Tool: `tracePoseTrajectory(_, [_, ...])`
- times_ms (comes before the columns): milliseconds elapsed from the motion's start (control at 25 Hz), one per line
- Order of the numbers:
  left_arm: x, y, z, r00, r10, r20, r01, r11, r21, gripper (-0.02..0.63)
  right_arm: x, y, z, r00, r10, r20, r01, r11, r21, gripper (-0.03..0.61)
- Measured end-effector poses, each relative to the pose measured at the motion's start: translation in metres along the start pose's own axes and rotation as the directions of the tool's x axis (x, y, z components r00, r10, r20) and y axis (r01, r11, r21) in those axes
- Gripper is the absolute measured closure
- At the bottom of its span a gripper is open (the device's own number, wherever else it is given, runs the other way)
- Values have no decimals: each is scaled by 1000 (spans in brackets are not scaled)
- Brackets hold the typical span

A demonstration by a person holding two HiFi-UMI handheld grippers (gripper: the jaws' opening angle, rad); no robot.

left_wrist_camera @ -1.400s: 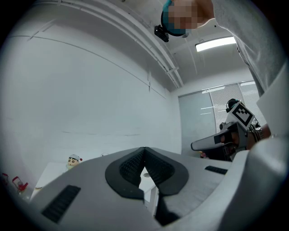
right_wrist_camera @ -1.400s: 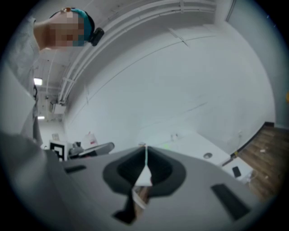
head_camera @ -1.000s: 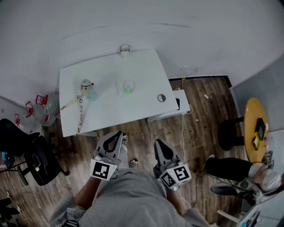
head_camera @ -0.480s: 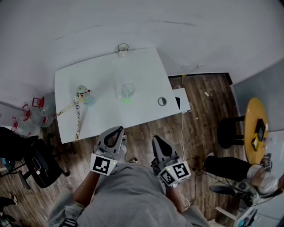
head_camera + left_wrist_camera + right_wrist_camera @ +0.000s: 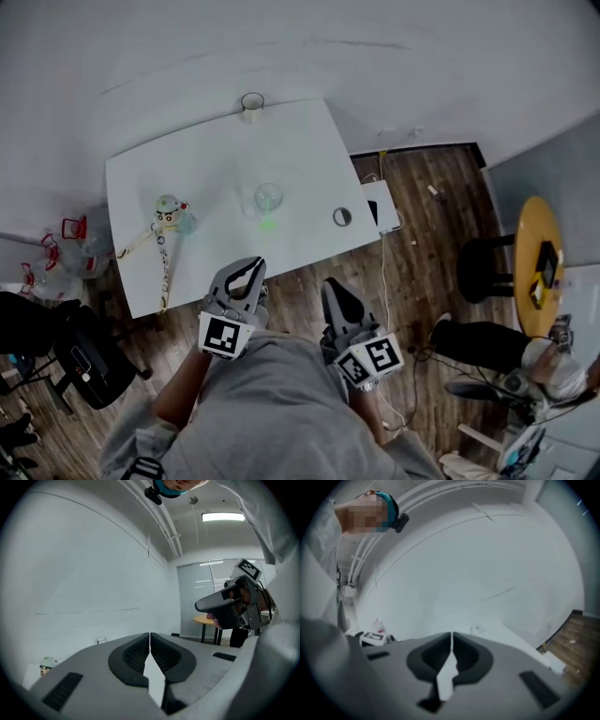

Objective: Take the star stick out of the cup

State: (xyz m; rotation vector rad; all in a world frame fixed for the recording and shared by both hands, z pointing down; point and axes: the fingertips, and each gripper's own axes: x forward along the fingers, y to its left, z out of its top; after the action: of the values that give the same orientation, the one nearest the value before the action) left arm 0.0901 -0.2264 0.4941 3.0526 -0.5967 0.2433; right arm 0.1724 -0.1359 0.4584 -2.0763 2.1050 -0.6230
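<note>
A clear cup (image 5: pixel 268 197) stands near the middle of the white table (image 5: pixel 300 150), with a green glow (image 5: pixel 268 224) on the tabletop just in front of it. I cannot make out a star stick in the cup at this distance. My left gripper (image 5: pixel 247 274) is at the table's near edge, its jaws shut and empty (image 5: pixel 150 637). My right gripper (image 5: pixel 332 291) hangs over the floor just short of the table, jaws also shut with nothing between them (image 5: pixel 451 637). Both are well short of the cup.
A small doll (image 5: pixel 172 211) with long thin sticks (image 5: pixel 164 261) lies at the table's left. An empty glass (image 5: pixel 251 102) stands at the far edge and a round ring (image 5: pixel 342 217) near the right edge. A black chair (image 5: pixel 80 352) stands to the left and a yellow round table (image 5: pixel 539 262) to the right.
Both grippers have moved toward the table. The left one now reaches its near edge. The table and cup sit closer in the head view.
</note>
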Motion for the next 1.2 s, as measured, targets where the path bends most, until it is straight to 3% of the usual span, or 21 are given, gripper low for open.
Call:
tracePoseTrajectory(120, [11, 4, -8, 999, -36, -34, 38, 998, 52, 551, 4, -3, -1, 1000, -22, 0, 22, 1000, 7, 541])
tracePoseTrajectory(640, [51, 18, -59, 971, -104, -214, 126, 988, 93, 474, 26, -17, 3, 995, -98, 5, 98, 995, 34, 542])
tracePoseTrajectory(1200, [86, 30, -98, 929, -86, -360, 157, 973, 171, 457, 41, -23, 1, 990, -138, -16, 139, 990, 38, 541])
